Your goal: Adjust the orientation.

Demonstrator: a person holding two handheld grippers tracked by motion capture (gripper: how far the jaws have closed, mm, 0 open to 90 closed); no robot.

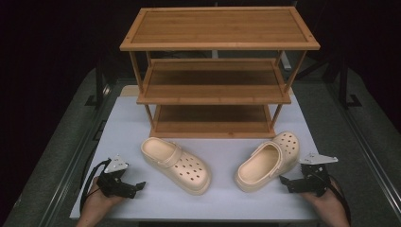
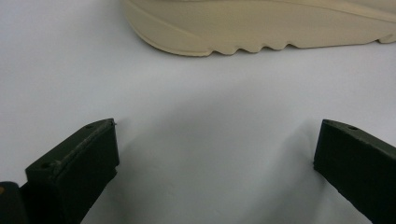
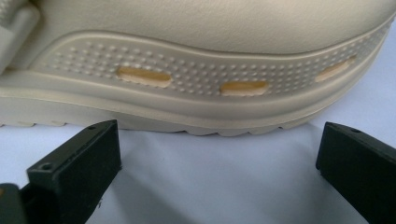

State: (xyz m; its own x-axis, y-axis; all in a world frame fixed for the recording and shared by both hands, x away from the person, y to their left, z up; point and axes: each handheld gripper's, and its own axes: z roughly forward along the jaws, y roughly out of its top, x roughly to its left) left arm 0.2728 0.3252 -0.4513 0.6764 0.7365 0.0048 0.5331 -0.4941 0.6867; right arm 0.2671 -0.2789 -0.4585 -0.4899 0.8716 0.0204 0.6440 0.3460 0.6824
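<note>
Two cream clogs lie on the white table in front of a three-tier wooden shoe rack (image 1: 215, 75). The left clog (image 1: 176, 163) points its toe toward the front right; the right clog (image 1: 267, 161) points its toe toward the back right. My left gripper (image 1: 135, 187) rests near the table's front left, open and empty, with the left clog's sole (image 2: 261, 28) a short way ahead of it. My right gripper (image 1: 286, 182) sits at the front right, open, jaws wide. The right clog's side wall (image 3: 210, 70) is close in front of that gripper, not between the jaws.
The rack's three shelves are bare. The white tabletop (image 1: 127, 123) ends just in front of both hands. Dark floor and metal stand legs (image 1: 347, 94) lie around the table.
</note>
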